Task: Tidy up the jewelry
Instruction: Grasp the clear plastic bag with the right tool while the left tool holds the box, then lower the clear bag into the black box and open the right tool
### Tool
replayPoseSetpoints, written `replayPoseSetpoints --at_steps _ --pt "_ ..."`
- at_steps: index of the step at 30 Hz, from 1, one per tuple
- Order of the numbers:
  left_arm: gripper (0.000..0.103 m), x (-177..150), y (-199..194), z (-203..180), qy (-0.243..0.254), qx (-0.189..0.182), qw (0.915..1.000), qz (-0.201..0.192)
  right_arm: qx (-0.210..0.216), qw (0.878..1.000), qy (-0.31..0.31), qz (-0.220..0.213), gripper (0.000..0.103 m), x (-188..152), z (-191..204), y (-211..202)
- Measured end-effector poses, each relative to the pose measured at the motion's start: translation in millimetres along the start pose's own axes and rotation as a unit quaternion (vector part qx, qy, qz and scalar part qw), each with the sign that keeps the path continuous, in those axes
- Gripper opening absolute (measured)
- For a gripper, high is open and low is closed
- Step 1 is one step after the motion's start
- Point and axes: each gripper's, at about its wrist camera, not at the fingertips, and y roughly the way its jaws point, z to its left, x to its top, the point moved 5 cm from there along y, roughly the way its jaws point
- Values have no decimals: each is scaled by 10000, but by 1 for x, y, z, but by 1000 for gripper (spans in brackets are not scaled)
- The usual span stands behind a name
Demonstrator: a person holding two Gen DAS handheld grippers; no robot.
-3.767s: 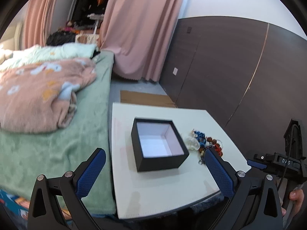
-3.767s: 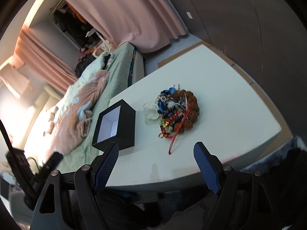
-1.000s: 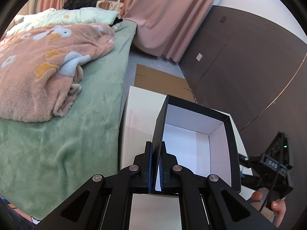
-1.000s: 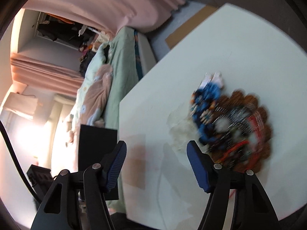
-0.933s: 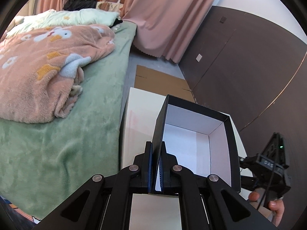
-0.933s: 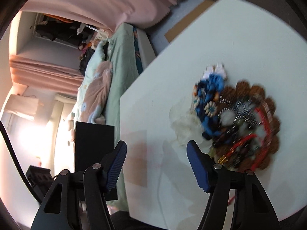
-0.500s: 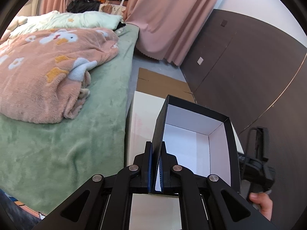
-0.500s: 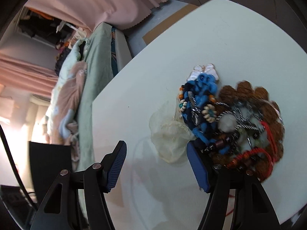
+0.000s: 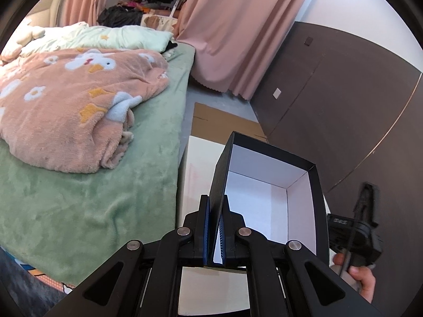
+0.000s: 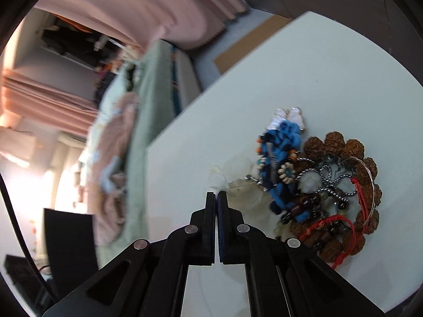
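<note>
Left wrist view: left gripper (image 9: pixel 214 233) at bottom centre, its blue pads pinching the near wall of the black box (image 9: pixel 269 185). Box has a white lining, nothing visible inside, and fills centre-right of frame over the white table (image 9: pixel 195 174). A hand (image 9: pixel 362 280) with the other tool shows at lower right. Bed with green cover (image 9: pixel 105 198) and pink blanket (image 9: pixel 66 111) takes up the left.

Right wrist view: right gripper (image 10: pixel 216 198) at bottom centre. Its jaws have just been closing and now sit pressed together at the edge of a clear filmy pouch (image 10: pixel 238 189) lying on the table; it looks pinched at the tips, but blur keeps that uncertain. Jewelry pile (image 10: pixel 317 185) lies at centre-right, touching the pouch: blue beads, brown seed beads, red cord, silver chain.

Judged step: first pick from the pile, box held ready. Next move calls for lifting the pouch clear without dragging the tangled strands along, then bringing it over the box opening.
</note>
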Motion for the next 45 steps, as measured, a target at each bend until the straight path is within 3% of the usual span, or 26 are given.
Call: replayPoseSetpoints --at_steps 8,21,25,27,28,30,31,35,40,45 --pt "6 -6 29 4 -67 200 9994 280 1351 9898 -371 -270 3 -5 42 -24" --pt "6 -13 55 8 -171 368 9981 458 2562 9573 -1336 19 3 -36 118 -15" --pt "7 -13 57 8 -168 407 9980 462 2117 9648 -1434 610 10 -51 123 15" --pt "7 -13 58 8 -152 409 9980 466 2060 9663 -1411 624 18 -50 123 16" --pt "7 -13 59 8 -145 418 9979 467 2106 9655 -1420 567 26 -50 121 10" --pt "7 -13 59 8 -146 409 9980 467 2137 9662 -1406 310 67 -43 116 -2" --pt "7 -13 60 8 -146 408 9980 468 2124 9672 -1379 183 70 -41 113 -7" --pt "7 -14 66 6 -165 416 9976 529 1845 9760 -1156 -93 70 -26 87 -24" --pt "12 -20 76 6 -225 581 9963 594 718 9948 -633 -349 70 -5 32 -36" --pt "12 -22 83 -1 -161 588 9961 630 -35 9990 -126 -422 70 10 -17 -50"
